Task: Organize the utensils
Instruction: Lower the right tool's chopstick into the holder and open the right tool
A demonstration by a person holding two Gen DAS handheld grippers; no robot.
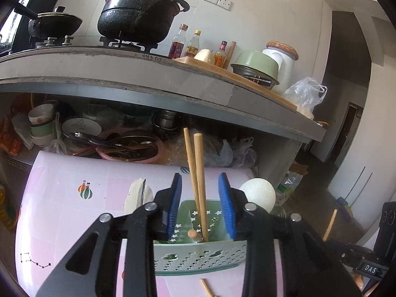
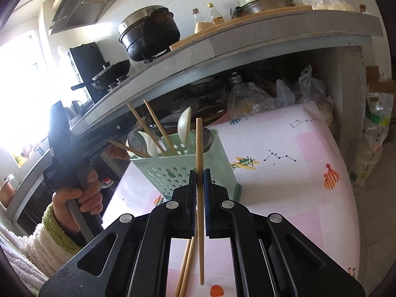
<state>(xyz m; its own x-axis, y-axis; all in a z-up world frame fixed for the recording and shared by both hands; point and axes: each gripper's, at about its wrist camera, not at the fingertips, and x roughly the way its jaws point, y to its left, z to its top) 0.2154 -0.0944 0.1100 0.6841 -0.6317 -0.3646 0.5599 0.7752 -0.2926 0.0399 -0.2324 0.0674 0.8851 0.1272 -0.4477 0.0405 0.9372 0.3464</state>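
Observation:
A green perforated utensil holder (image 1: 200,257) (image 2: 183,170) stands on the pink patterned table (image 2: 284,185). Two wooden chopsticks (image 1: 198,173) (image 2: 153,126) stand in it, between the blue pads of my left gripper (image 1: 201,205), which is open; the pads do not touch them. White spoons (image 2: 184,123) (image 1: 258,194) also stand in the holder. My right gripper (image 2: 200,180) is shut on a single chopstick (image 2: 199,148), held upright just in front of the holder. Two loose chopsticks (image 2: 185,267) lie on the table under the right gripper.
A grey counter (image 1: 148,74) overhangs the table's far side, carrying a black pot (image 1: 138,14), a wok (image 1: 54,22) and bottles (image 1: 178,42). Beneath it sit bowls (image 1: 42,121) and a pink basin (image 1: 128,148) of utensils. A person's hand (image 2: 81,198) holds the left gripper.

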